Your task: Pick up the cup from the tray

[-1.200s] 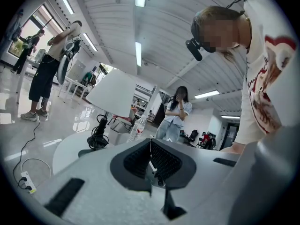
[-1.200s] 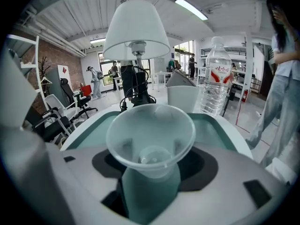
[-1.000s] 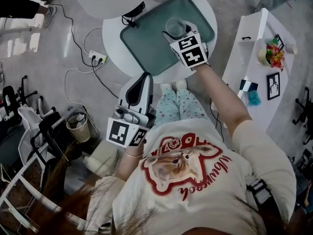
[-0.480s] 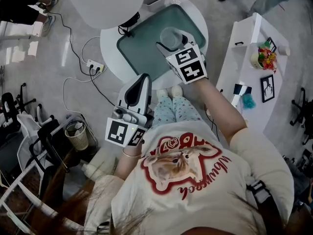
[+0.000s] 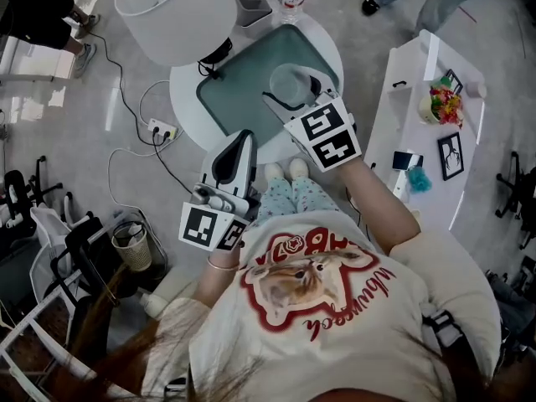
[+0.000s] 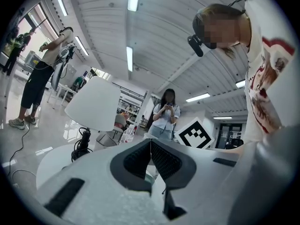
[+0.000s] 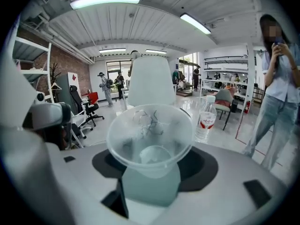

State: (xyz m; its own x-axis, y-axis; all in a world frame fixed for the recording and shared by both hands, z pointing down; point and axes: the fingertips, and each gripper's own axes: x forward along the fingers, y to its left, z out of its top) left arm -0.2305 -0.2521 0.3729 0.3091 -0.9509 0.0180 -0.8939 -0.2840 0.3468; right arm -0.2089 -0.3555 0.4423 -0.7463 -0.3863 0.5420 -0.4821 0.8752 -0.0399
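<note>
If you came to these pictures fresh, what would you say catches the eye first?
First the clear plastic cup, gripped between the jaws of the right gripper over the green tray on the round white table. Next, the left gripper, jaws shut and empty, held near the table's front edge, and the big white lampshade at the table's far left.

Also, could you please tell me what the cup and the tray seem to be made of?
The cup is likely thin plastic, translucent and slightly frosted: what lies behind shows dimly through its wall. The tray is probably plastic, matte grey-green, with a raised rim and little shine.
</note>
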